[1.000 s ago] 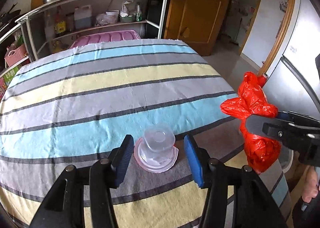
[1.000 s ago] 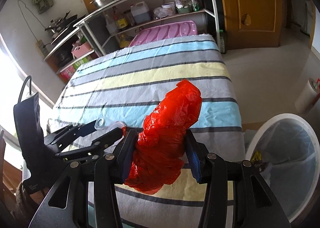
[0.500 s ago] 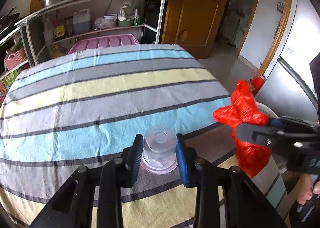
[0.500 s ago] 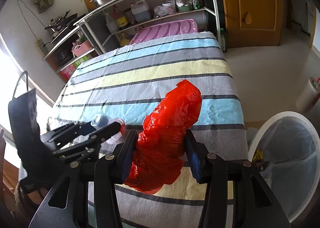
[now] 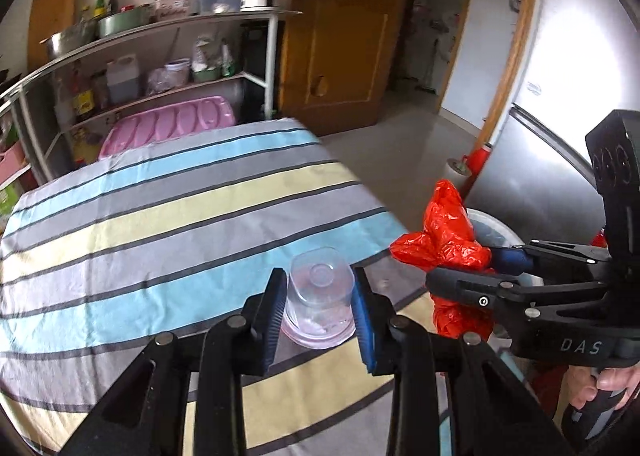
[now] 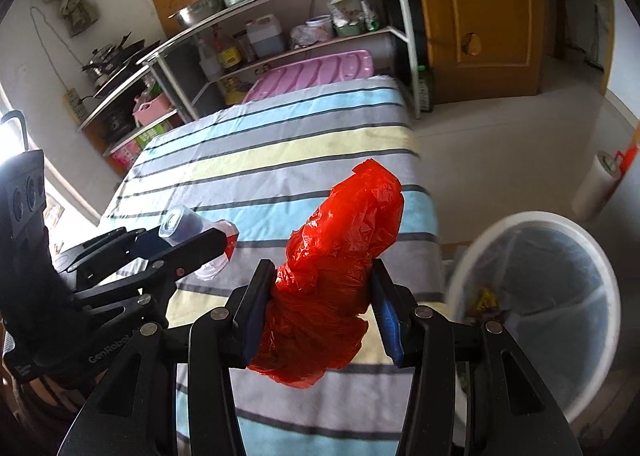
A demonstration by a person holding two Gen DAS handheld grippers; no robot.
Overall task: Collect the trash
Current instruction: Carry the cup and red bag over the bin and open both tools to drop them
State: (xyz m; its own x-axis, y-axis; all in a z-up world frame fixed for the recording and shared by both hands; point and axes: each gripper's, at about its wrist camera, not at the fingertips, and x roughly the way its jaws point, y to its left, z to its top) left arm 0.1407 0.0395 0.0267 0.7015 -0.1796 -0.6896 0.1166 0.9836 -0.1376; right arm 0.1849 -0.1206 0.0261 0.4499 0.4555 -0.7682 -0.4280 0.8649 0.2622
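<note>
A clear plastic cup (image 5: 320,296) is clamped upside down in the left gripper (image 5: 320,308), lifted above the striped table (image 5: 160,224). A crumpled red bag (image 6: 340,256) is pinched by the right gripper (image 6: 324,308) near the white bin (image 6: 600,276). The smooth cup could be squeezed out, or the trailing bag snagged on the rim.

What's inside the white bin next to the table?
The white bin holds a translucent liner and, low on its left side, a few scraps, one yellow. The motion blur hides what they are, and the right gripper with its red bag covers the near left edge.
</note>
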